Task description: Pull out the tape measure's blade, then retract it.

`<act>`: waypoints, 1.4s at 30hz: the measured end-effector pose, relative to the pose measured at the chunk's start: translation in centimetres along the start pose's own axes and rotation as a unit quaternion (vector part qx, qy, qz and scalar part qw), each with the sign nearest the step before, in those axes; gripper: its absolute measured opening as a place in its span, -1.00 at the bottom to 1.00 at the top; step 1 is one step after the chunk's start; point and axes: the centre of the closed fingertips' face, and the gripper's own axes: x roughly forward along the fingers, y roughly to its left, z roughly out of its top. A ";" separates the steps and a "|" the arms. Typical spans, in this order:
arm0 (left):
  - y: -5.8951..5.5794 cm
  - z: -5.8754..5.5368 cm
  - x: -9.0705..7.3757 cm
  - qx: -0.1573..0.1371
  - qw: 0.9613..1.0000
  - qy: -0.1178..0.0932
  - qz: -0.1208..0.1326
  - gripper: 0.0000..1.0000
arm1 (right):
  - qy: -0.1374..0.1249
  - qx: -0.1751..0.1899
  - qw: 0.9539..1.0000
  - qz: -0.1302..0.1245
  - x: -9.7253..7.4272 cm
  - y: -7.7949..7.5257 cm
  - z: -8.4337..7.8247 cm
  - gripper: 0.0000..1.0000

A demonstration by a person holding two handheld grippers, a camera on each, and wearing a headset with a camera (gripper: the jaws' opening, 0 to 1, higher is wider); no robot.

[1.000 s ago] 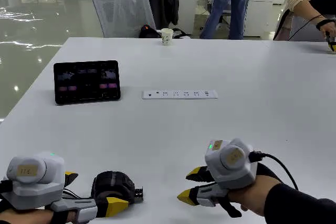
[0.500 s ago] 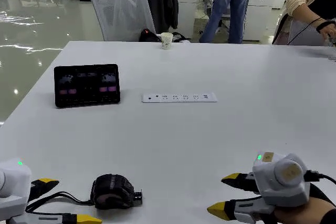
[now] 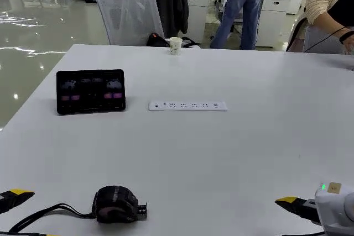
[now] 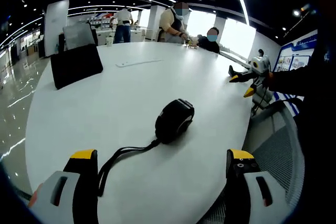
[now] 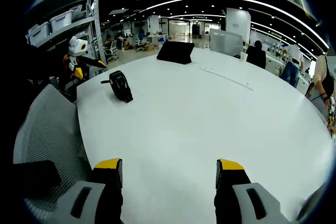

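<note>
The black tape measure (image 3: 116, 204) lies on the white table (image 3: 221, 147) near its front edge, its wrist cord (image 3: 50, 214) trailing left. No blade is out. In the left gripper view the tape measure (image 4: 175, 119) rests ahead of my open left gripper (image 4: 161, 157), apart from both jaws. A yellow fingertip (image 3: 14, 196) of the left gripper pokes in at the bottom left of the head view. My right gripper (image 5: 169, 165) stands open and empty, far right of the tape measure (image 5: 121, 86). One of its fingertips (image 3: 287, 199) is at the bottom right.
A dark tablet (image 3: 90, 91) stands at the left, a white power strip (image 3: 187, 105) lies mid-table, and a paper cup (image 3: 176, 45) sits at the far edge. A mesh chair (image 3: 130, 15) and people stand beyond. Another person's arm (image 3: 326, 4) is at the right.
Both grippers have drawn back and outward, the left to the left and the right to the right, away from the tape measure, which stays on the table.
</note>
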 end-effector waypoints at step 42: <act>1.1 -2.6 -1.7 0.005 1.000 0.029 0.004 0.98 | 0.023 0.031 0.999 -0.022 -3.9 -0.8 -4.4 0.98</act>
